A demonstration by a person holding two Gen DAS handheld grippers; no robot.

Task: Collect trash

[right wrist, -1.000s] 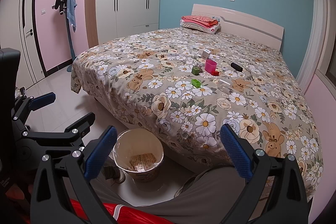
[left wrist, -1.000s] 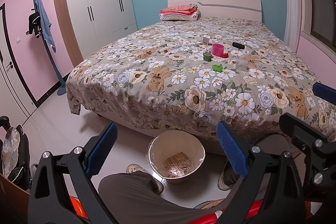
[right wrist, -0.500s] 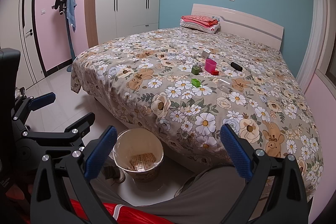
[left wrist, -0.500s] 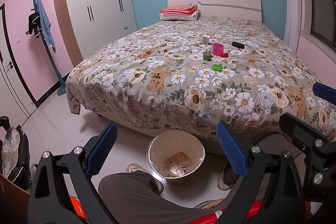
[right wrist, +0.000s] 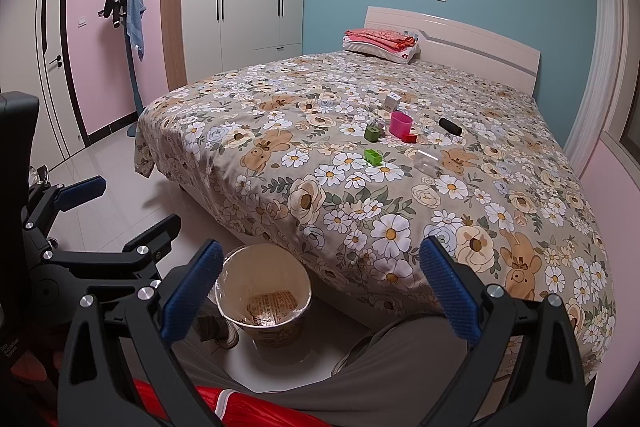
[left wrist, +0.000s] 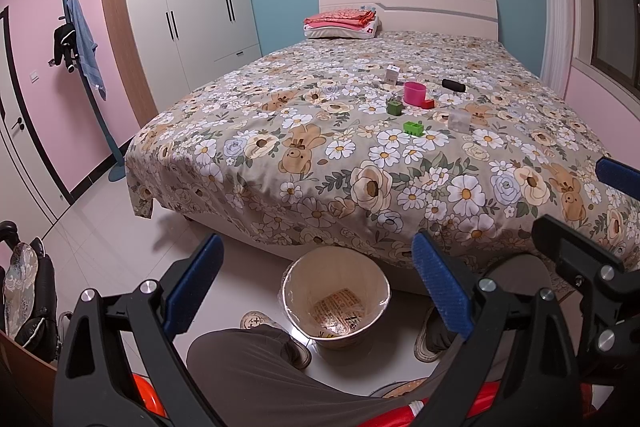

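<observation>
A beige waste bin [left wrist: 335, 301] [right wrist: 265, 297] lined with clear plastic stands on the floor at the foot of the bed, some paper in its bottom. On the floral bedspread [left wrist: 360, 155] lie small items: a pink cup [left wrist: 414, 93] [right wrist: 400, 123], two green blocks [left wrist: 413, 127] [right wrist: 373, 156], a red block [left wrist: 428, 103], a white box [left wrist: 392, 74], a black cylinder [left wrist: 453, 85] and a clear plastic piece [left wrist: 458, 120] [right wrist: 426, 161]. My left gripper [left wrist: 316, 275] and right gripper [right wrist: 320, 277] both stand open and hold nothing, above the bin, short of the bed.
A person's grey trouser legs [left wrist: 256, 375] and shoes flank the bin. A white wardrobe [left wrist: 188, 15] and a coat stand [left wrist: 86, 67] line the left wall. Folded pink bedding [left wrist: 340, 21] sits at the headboard. White tiled floor lies left of the bed.
</observation>
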